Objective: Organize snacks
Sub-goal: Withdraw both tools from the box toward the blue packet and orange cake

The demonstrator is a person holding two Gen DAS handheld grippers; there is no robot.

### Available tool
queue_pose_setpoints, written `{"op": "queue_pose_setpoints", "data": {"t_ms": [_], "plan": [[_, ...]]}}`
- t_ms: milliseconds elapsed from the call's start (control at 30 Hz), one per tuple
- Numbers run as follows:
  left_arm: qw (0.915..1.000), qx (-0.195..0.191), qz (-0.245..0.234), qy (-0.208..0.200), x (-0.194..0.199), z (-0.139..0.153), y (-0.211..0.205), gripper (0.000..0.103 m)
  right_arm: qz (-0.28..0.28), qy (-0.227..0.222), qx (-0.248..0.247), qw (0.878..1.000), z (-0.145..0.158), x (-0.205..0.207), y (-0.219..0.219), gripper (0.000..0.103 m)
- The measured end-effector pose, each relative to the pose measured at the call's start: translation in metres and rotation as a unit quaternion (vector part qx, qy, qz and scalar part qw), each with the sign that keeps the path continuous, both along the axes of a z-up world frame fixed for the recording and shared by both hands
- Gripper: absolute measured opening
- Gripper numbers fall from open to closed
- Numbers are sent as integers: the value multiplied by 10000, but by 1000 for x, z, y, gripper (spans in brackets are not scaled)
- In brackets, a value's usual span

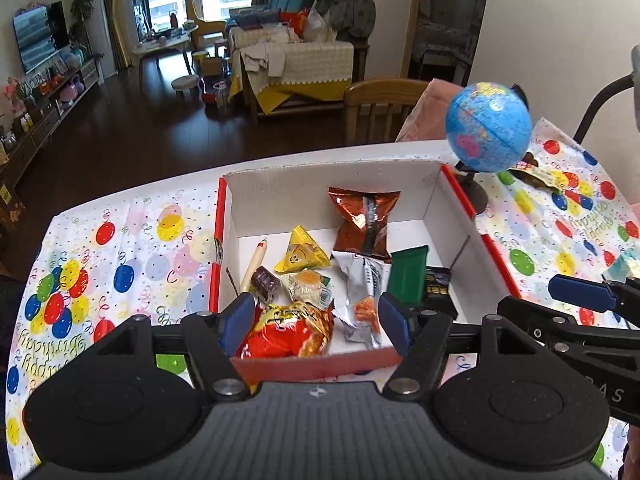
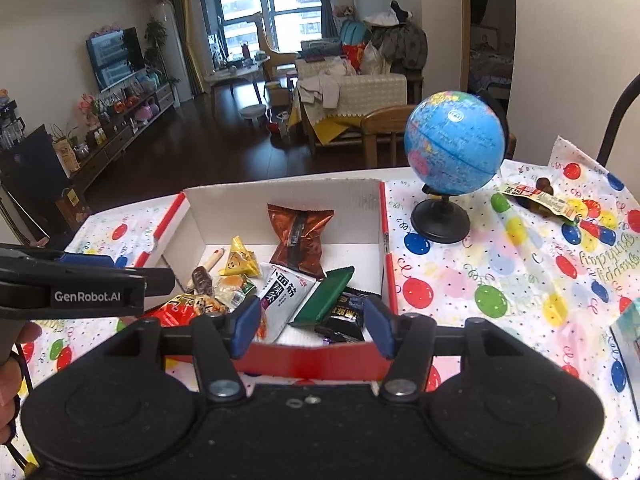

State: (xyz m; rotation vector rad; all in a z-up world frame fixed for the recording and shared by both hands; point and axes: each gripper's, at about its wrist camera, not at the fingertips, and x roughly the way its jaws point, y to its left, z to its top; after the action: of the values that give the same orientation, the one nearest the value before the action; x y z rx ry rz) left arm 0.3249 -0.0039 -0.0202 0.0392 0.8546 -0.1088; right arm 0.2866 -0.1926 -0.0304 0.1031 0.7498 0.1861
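Note:
A white cardboard box with red edges [image 1: 456, 216] [image 2: 224, 208] sits on the balloon-print tablecloth and holds several snacks: a brown foil bag [image 1: 364, 220] [image 2: 300, 236], a yellow triangle packet [image 1: 302, 256] [image 2: 238, 262], a silver sachet [image 1: 360, 296] [image 2: 280, 296], a green bar [image 1: 408, 276] [image 2: 324, 296], a black packet [image 2: 344, 316] and a red-orange bag [image 1: 292, 332] [image 2: 184, 308]. My left gripper [image 1: 316, 324] hovers open above the box's near wall, nothing between its blue pads. My right gripper [image 2: 314, 326] is open too, empty, over the box's near right corner.
A blue globe on a black stand [image 2: 452, 152] [image 1: 488, 128] stands just right of the box. Another snack wrapper [image 2: 536, 200] [image 1: 540, 174] lies on the cloth behind the globe. A wooden chair [image 1: 380, 108] stands beyond the table's far edge. A hand [image 2: 12, 360] holds the left gripper.

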Motion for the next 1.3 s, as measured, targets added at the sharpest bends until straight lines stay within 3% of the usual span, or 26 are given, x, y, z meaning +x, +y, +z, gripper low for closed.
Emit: {"op": "queue_pose_setpoints", "data": {"t_ms": [367, 700, 800, 967, 1300], "plan": [[9997, -75, -81, -210, -54, 20, -8, 79, 101, -318, 63, 9994, 16, -46, -9, 79], [9991, -309, -21, -285, -96, 23, -6, 85, 276, -419, 144, 9986, 16, -83, -17, 85], [9989, -325, 17, -337, -108, 20, -5, 86, 372, -416, 172, 9983, 14, -96, -18, 93], [9988, -399, 128, -258, -123, 6, -1, 89, 462, -344, 207, 9981, 3, -112, -19, 96], [9962, -580, 498, 417, -154, -51, 13, 92, 406, 190, 318, 9985, -37, -130, -20, 96]]}}
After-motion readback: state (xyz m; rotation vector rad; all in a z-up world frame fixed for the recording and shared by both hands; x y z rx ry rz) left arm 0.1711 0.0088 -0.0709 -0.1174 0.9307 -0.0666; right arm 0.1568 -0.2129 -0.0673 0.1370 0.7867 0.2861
